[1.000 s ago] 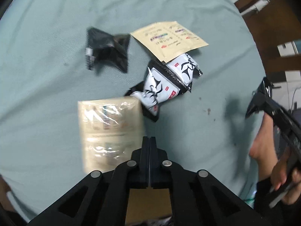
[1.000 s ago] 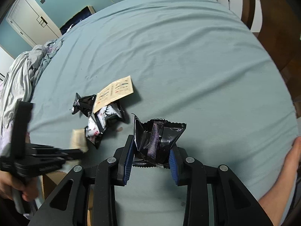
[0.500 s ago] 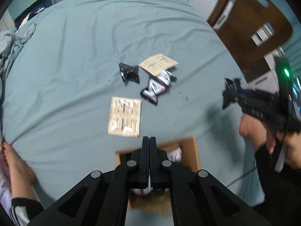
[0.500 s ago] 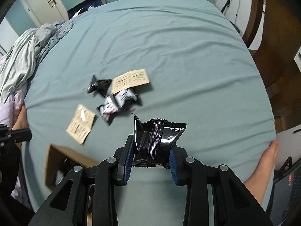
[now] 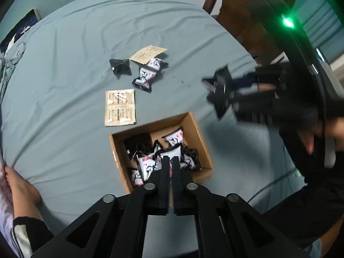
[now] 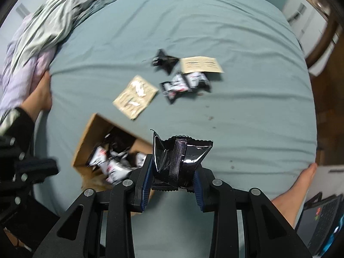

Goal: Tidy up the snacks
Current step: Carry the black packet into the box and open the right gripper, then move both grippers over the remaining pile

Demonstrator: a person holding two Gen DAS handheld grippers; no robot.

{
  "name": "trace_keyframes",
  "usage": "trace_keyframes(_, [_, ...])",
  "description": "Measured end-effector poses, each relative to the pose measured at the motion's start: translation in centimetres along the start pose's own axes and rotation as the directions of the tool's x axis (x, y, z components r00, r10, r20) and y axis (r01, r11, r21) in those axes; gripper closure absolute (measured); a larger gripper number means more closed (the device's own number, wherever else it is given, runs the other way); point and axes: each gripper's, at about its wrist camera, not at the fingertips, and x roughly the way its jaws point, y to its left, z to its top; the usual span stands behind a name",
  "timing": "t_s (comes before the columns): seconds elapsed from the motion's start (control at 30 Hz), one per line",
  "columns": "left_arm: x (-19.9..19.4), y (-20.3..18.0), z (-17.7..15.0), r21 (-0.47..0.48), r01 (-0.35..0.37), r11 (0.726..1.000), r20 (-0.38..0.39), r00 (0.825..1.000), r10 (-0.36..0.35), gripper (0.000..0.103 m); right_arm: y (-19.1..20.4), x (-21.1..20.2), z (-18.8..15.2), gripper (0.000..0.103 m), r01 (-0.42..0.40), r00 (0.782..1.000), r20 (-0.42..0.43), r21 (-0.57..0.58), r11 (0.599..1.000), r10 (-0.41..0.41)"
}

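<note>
An open cardboard box (image 5: 198, 134) on the teal bed holds several black-and-white snack packets; it also shows in the right wrist view (image 6: 86, 137). My left gripper (image 5: 171, 161) is shut and empty, above the box. My right gripper (image 6: 174, 163) is shut on a black snack packet (image 6: 180, 157) and holds it in the air to the right of the box; it shows in the left wrist view (image 5: 221, 90) too. Loose on the bed lie a beige sachet (image 5: 120, 107), black-and-white packets (image 5: 148, 75), a black packet (image 5: 120, 66) and a second beige sachet (image 5: 148, 53).
The teal bedsheet (image 5: 64, 53) covers the whole surface. Rumpled bedding (image 6: 43, 25) lies at the far left in the right wrist view. A wooden chair (image 5: 247, 10) stands beyond the bed's right edge. Bare feet (image 6: 298, 185) rest on the bed edge. A laptop (image 6: 322, 225) lies lower right.
Both grippers have risen and pulled back. The box has come into view under the left gripper. The right gripper with its black packet has moved towards the box.
</note>
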Motion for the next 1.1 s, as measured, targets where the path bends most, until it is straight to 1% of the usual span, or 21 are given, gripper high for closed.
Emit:
trace_keyframes(0.03, [0.1,0.2,0.1,-0.004,-0.01,1.0,-0.004,1.0,0.01,0.07,0.6,0.0,0.0,0.071,-0.01,1.0,-0.004,-0.008,1.0,0.01])
trace_keyframes(0.07, [0.2,0.4,0.3,-0.011,-0.032,0.999,-0.009,0.999,0.032,0.034,1.4,-0.2,0.0,0.071,-0.024,1.0,-0.01,-0.015,1.0,0.024])
trace_keyframes(0.1, [0.3,0.8,0.5,-0.022,-0.065,0.998,-0.007,0.998,0.065,0.02,1.8,-0.1,0.0,0.071,-0.033,0.999,-0.016,-0.016,0.999,0.032])
trace_keyframes(0.13, [0.2,1.1,0.6,-0.037,-0.093,0.995,0.004,0.996,0.093,0.01,2.2,0.0,-0.1,0.071,-0.042,0.999,-0.023,-0.014,0.999,0.042])
trace_keyframes(0.17, [0.1,1.6,0.7,-0.052,-0.112,0.992,0.015,0.993,0.113,0.009,2.8,0.1,-0.1,0.071,-0.052,0.998,-0.03,-0.008,0.999,0.052])
trace_keyframes(0.23, [0.6,2.1,0.8,-0.045,-0.141,0.989,-0.018,0.99,0.14,0.009,2.8,0.7,-0.1,0.071,-0.026,0.999,-0.046,0.038,0.999,0.028])
trace_keyframes(0.27, [0.6,2.4,0.9,-0.047,-0.143,0.989,-0.025,0.989,0.142,0.009,2.6,1.2,0.0,0.071,-0.031,0.997,-0.067,0.075,0.997,0.036])
trace_keyframes(0.33, [0.5,3.1,1.0,-0.064,-0.147,0.987,-0.009,0.989,0.147,0.009,2.5,1.8,0.3,0.071,-0.047,0.996,-0.072,0.137,0.989,0.058])
trace_keyframes(0.4, [0.5,3.8,1.0,-0.084,-0.169,0.982,-0.005,0.986,0.169,0.009,3.0,2.0,0.5,0.071,-0.046,0.995,-0.081,0.124,0.991,0.056])
trace_keyframes(0.47, [0.8,4.2,1.0,-0.081,-0.183,0.98,-0.021,0.983,0.182,0.008,3.4,2.0,0.6,0.071,-0.025,0.996,-0.078,0.101,0.995,0.033])
trace_keyframes(0.53, [1.0,4.7,1.0,-0.084,-0.202,0.976,-0.026,0.979,0.201,0.008,3.6,2.3,0.6,0.071,-0.025,0.995,-0.09,0.095,0.995,0.034])
trace_keyframes(0.77, [2.2,5.7,1.2,-0.081,-0.255,0.963,-0.054,0.966,0.252,0.008,3.7,3.5,0.5,0.07,-0.059,0.985,-0.152,0.142,0.988,0.081])
trace_keyframes(0.83, [2.5,5.8,1.3,-0.074,-0.265,0.961,-0.064,0.963,0.26,0.008,3.5,3.9,0.5,0.068,-0.062,0.982,-0.167,0.153,0.986,0.087])
trace_keyframes(0.93, [3.0,5.8,1.5,-0.065,-0.273,0.96,-0.073,0.961,0.268,0.008,3.1,4.2,0.6,0.055,-0.039,0.982,-0.176,0.168,0.985,0.069])
trace_keyframes(1.0, [3.2,5.7,1.5,-0.054,-0.274,0.96,-0.073,0.96,0.27,0.008,2.8,4.4,0.6,0.039,-0.047,0.981,-0.176,0.182,0.982,0.08])
trace_keyframes(1.03, [3.3,5.6,1.5,-0.047,-0.273,0.961,-0.073,0.96,0.269,0.008,2.8,4.6,0.6,0.036,-0.059,0.979,-0.18,0.193,0.979,0.094])
trace_keyframes(1.1, [3.6,5.4,1.6,-0.029,-0.278,0.96,-0.081,0.958,0.275,0.008,2.5,4.9,0.5,0.035,-0.072,0.974,-0.196,0.214,0.974,0.115])
